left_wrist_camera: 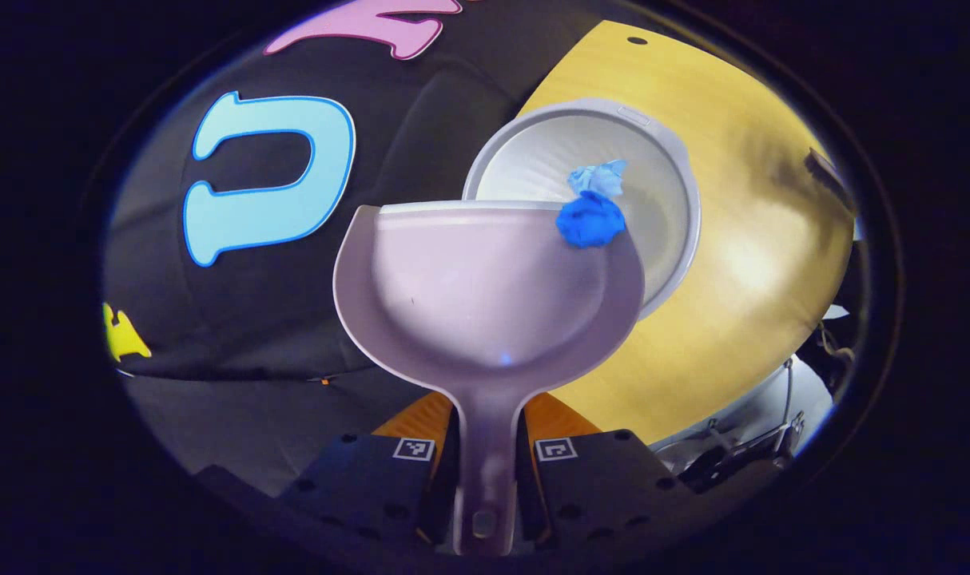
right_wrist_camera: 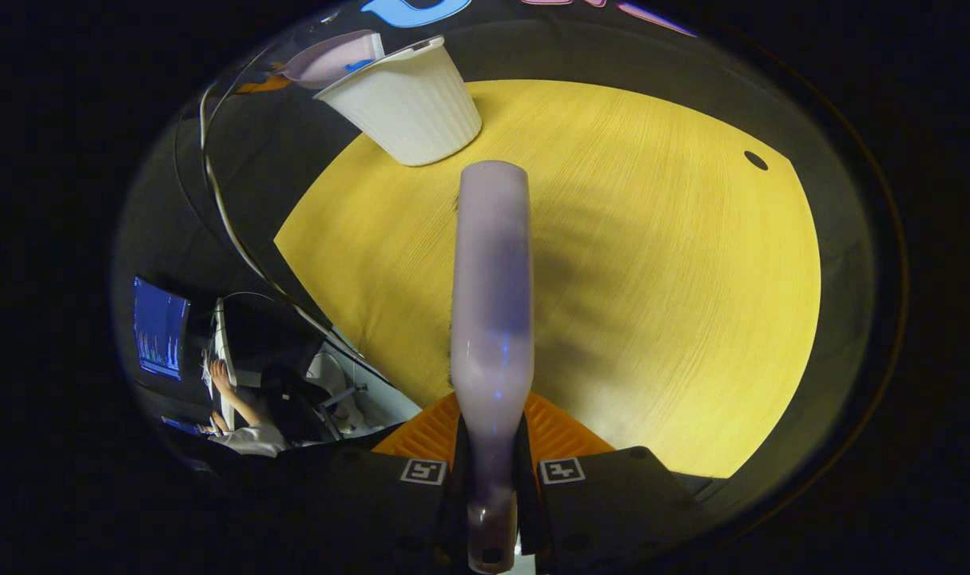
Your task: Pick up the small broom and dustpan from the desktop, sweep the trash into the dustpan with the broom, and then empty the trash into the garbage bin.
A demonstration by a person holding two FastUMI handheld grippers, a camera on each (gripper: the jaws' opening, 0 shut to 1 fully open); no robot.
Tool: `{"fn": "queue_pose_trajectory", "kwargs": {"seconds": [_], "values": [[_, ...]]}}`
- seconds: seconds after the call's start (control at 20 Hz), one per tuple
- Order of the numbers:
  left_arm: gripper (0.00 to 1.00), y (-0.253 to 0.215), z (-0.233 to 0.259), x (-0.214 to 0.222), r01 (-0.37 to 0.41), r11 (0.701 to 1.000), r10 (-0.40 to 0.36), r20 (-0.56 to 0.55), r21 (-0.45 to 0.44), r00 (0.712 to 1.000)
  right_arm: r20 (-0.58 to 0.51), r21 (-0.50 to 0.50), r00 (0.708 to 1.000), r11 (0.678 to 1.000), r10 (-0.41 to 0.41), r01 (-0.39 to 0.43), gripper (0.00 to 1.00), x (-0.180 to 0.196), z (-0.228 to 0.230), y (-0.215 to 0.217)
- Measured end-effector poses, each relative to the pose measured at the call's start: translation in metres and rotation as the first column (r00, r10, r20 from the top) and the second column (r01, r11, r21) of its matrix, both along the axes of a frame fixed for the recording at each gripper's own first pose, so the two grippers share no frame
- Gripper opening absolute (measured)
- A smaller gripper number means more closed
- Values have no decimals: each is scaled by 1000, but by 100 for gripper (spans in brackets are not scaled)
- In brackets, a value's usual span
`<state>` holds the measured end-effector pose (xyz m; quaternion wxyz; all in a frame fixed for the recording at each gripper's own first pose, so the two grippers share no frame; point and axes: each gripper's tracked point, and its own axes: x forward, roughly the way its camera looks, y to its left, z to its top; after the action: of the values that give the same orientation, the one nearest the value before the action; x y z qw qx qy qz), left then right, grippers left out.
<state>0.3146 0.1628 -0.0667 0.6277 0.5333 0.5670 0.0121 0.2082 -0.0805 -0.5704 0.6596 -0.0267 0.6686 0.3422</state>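
Note:
In the left gripper view my left gripper [left_wrist_camera: 486, 479] is shut on the handle of the pale lilac dustpan [left_wrist_camera: 485, 287], which is held up over the white garbage bin [left_wrist_camera: 677, 200]. A dark blue crumpled wad [left_wrist_camera: 590, 222] sits at the pan's front lip, with a light blue wad [left_wrist_camera: 598, 179] just beyond it over the bin's mouth. In the right gripper view my right gripper [right_wrist_camera: 491, 487] is shut on the handle of the small lilac broom [right_wrist_camera: 491, 295], held above the yellow wooden desktop [right_wrist_camera: 653, 303]. The bin [right_wrist_camera: 409, 100] and dustpan [right_wrist_camera: 333, 57] stand at the far left.
The desktop [left_wrist_camera: 741, 287] has a small dark hole [right_wrist_camera: 756, 160] near its far edge. Cables [right_wrist_camera: 237, 239] run off the table's left side. Below, a person [right_wrist_camera: 249, 415] sits at a screen. A small dark object [left_wrist_camera: 824, 172] lies at the table's right edge.

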Motion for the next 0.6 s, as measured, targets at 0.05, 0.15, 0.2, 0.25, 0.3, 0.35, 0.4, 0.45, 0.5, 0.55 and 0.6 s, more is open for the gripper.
{"fn": "queue_pose_trajectory", "kwargs": {"seconds": [0.05, 0.15, 0.2, 0.25, 0.3, 0.35, 0.4, 0.45, 0.5, 0.55, 0.6], "values": [[31, 4, 2, 2, 28, 999, -28, 0, 41, 1000, 0, 0, 1000, 1000, -9, 9, 28, 0, 0, -1], [30, 7, 2, 1, 61, 996, -63, 25, 64, 998, 6, -7, 999, 999, -36, 36, 28, 7, -2, -3], [30, 6, -1, -1, 58, 998, -60, 70, 34, 996, 9, -9, 998, 998, -58, 58, 28, 13, -2, -3], [30, 7, -6, -6, 57, 998, -55, 124, -8, 991, 15, -14, 997, 997, -82, 82, 28, 19, -3, -4], [29, 6, -9, -10, 48, 998, -38, 190, -46, 981, 40, -31, 994, 994, -104, 105, 28, 27, -5, -8], [29, 1, -12, -15, 39, 995, -15, 249, -91, 968, 75, -49, 990, 991, -121, 125, 28, 37, -7, -13], [29, -4, -15, -21, 32, 989, 14, 312, -143, 950, 95, -55, 985, 987, -145, 151, 28, 44, -5, -16], [30, -14, -18, -28, 39, 978, 42, 374, -207, 926, 95, -51, 979, 982, -178, 184, 28, 49, -3, -16], [29, -20, -20, -25, 56, 959, 72, 432, -276, 899, 92, -46, 973, 975, -212, 217, 28, 51, -1, -16], [29, -35, -27, -32, 73, 935, 106, 467, -348, 878, 99, -51, 966, 968, -240, 246, 28, 55, 0, -19], [29, -53, -39, -28, 103, 901, 129, 486, -421, 864, 119, -61, 958, 961, -260, 268, 28, 61, 0, -24]]}}
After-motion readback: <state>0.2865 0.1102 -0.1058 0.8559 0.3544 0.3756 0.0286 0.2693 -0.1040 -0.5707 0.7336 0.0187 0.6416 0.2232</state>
